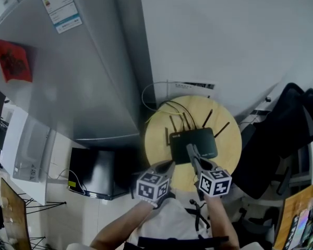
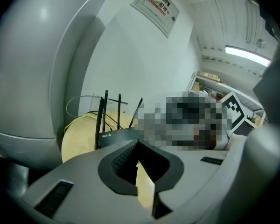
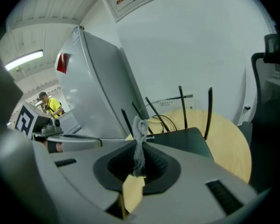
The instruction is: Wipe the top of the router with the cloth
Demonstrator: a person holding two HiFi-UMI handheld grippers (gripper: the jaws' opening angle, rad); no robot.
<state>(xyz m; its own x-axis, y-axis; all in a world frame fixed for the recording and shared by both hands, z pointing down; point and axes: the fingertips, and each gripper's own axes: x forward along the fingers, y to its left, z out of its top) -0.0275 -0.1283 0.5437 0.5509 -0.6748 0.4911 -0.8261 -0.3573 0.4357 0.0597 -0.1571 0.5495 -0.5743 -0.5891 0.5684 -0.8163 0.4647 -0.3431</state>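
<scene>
My right gripper [image 3: 140, 158] is clenched on a thin strip of grey cloth [image 3: 140, 129]. The cloth is pinched between the jaws, and its crumpled end sticks out past the tips. From the head view, that gripper [image 1: 190, 150] reaches over the flat black router with upright antennas [image 1: 194, 144], its tip above the near-left part of the top. I cannot tell whether the cloth touches the router's surface.

The router sits at the middle of a round pale wooden table [image 1: 230, 151], with its antennas on the far edge toward the white wall. In the right gripper view the router's top [image 3: 182, 141] lies just beyond the cloth, and the tabletop [image 3: 231, 146] spreads to its right.

My left gripper [image 2: 136, 147] is closed with nothing between its jaws. It is near the table's front-left rim [image 1: 169, 165], beside the router and apart from it. Its own view looks at the router's side [image 2: 119, 135] from low over the tabletop [image 2: 79, 139].

A tall grey refrigerator [image 1: 83, 72] stands left of the table, and a black office chair [image 1: 297, 124] stands to the right.
</scene>
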